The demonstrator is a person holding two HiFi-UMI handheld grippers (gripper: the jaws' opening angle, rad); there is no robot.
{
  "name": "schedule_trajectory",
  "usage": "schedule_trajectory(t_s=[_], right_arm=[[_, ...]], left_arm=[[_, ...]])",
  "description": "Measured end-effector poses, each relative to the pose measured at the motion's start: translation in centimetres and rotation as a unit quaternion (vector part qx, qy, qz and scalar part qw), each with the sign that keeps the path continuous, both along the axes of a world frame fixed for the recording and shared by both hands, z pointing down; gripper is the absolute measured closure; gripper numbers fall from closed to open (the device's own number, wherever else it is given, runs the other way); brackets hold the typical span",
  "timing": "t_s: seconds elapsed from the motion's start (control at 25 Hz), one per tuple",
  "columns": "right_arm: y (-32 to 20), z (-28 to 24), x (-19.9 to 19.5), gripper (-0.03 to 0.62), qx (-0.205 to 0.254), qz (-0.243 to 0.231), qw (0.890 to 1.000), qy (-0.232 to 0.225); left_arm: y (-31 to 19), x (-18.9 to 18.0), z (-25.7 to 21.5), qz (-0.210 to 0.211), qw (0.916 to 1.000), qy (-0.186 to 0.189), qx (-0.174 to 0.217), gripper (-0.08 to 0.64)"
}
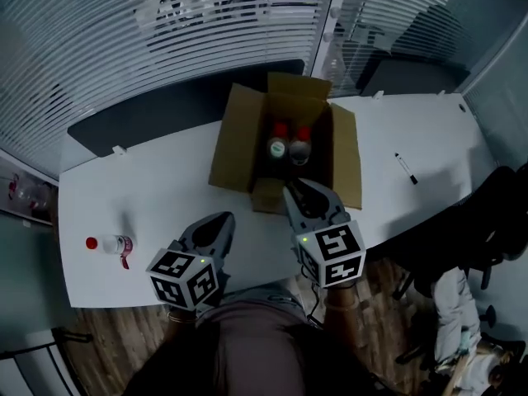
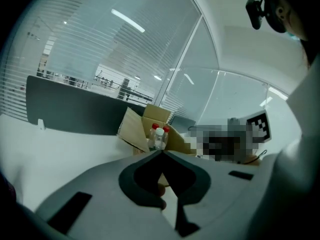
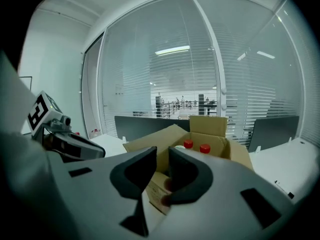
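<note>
The box [image 3: 207, 126] hides the bottles [image 3: 204, 148] below their caps (right gripper view).

The left gripper [image 1: 221, 219] is held low, close before the body, pointing forward; its jaws meet at the tips with nothing between them. The right gripper [image 1: 293, 191] reaches a little farther ahead; its jaws stand a narrow gap apart.

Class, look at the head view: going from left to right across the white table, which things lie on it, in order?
bottle → cardboard box → marker
</note>
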State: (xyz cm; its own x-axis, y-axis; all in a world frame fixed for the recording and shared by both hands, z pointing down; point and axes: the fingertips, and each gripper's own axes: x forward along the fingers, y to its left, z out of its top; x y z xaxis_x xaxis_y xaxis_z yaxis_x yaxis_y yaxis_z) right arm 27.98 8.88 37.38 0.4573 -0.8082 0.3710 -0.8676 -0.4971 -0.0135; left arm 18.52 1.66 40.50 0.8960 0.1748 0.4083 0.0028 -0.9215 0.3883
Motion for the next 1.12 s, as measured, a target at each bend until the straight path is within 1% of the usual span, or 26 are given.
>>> schedule_trajectory(t_s=[0.16, 0.32, 0.64, 0.84, 1.12], right_arm=[[-0.8, 0.0, 1.0, 0.514, -0.011, -0.017, 1.000, -0.006], [-1.7, 0.2, 2.6, 0.498, -0.009, -0.022, 1.000, -0.006], [-3.8, 1.7, 5.2, 0.471, -0.024, -0.034, 0.999, -0.030], [-5.1, 2.7, 6.6, 0.449, -0.030, -0.026, 0.998, -0.044], [-6.4, 4.5, 8.0, 0.425, -0.047, -0.013, 0.997, -0.066]], left_arm=[[-0.6, 0.5, 0.0, -0.018, 0.9998, 0.002, -0.004, 0.555], [-1.5, 0.8, 0.2, -0.032, 0.9995, -0.004, -0.001, 0.554], [-3.5, 1.1, 1.0, -0.060, 0.9978, -0.029, 0.002, 0.554], [-4.7, 1.2, 1.6, -0.072, 0.9965, -0.042, 0.001, 0.554], [-6.1, 1.8, 2.4, -0.073, 0.9958, -0.055, 0.000, 0.554]])
